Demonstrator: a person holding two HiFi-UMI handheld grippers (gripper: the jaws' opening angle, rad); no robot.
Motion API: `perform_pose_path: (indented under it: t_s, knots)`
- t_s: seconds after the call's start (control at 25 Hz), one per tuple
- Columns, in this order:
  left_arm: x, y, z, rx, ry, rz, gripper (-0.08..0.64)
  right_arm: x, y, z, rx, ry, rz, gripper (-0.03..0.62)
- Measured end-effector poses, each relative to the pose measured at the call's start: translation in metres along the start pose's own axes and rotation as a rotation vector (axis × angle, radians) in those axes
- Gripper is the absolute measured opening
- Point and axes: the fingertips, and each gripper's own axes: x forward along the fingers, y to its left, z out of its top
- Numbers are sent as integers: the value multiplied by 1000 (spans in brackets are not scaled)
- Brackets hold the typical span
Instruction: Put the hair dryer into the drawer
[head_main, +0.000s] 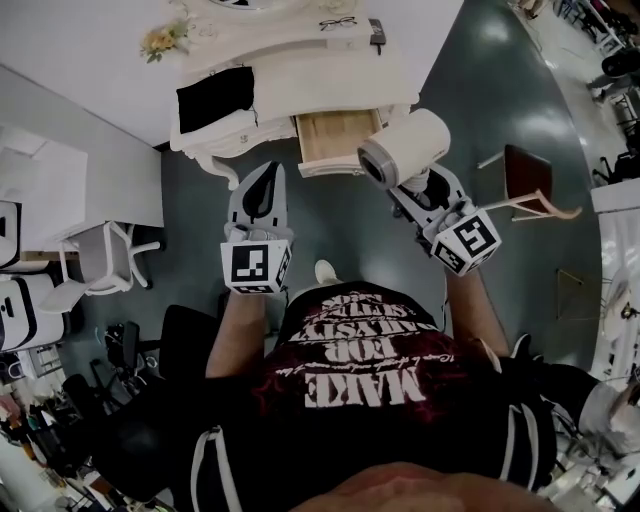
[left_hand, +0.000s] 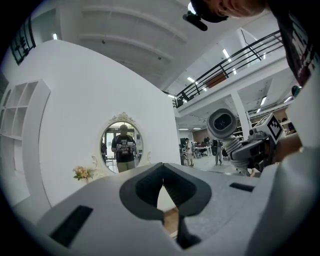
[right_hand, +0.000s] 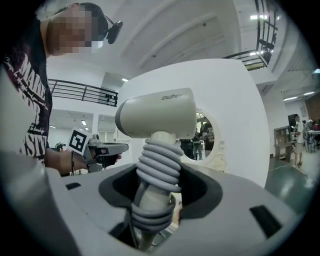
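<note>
A cream hair dryer (head_main: 405, 148) with its grey cord coiled round the handle (right_hand: 157, 172) stands upright in my right gripper (head_main: 420, 192), whose jaws are shut on the handle (right_hand: 152, 200). The barrel is just right of the open wooden drawer (head_main: 335, 135) of the white dressing table (head_main: 300, 70), above the drawer's right front corner. My left gripper (head_main: 262, 190) hangs in front of the table, left of the drawer, its jaws shut (left_hand: 162, 172) with nothing in them. The left gripper view also shows the dryer (left_hand: 223, 125) at the right.
On the table top lie a black cloth (head_main: 215, 97), a flower bunch (head_main: 165, 40), glasses (head_main: 338, 22) and a dark flat object (head_main: 377, 35). An oval mirror (left_hand: 122, 145) stands behind. A white chair (head_main: 100, 262) is at the left, a wooden chair (head_main: 525, 185) at the right.
</note>
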Motion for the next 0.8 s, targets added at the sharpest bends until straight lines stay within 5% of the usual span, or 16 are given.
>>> perform_pose_path:
  t_s: [0.8]
  knots:
    - [48, 60, -19, -22, 3, -103, 5, 70, -4, 0, 24, 15, -68, 233]
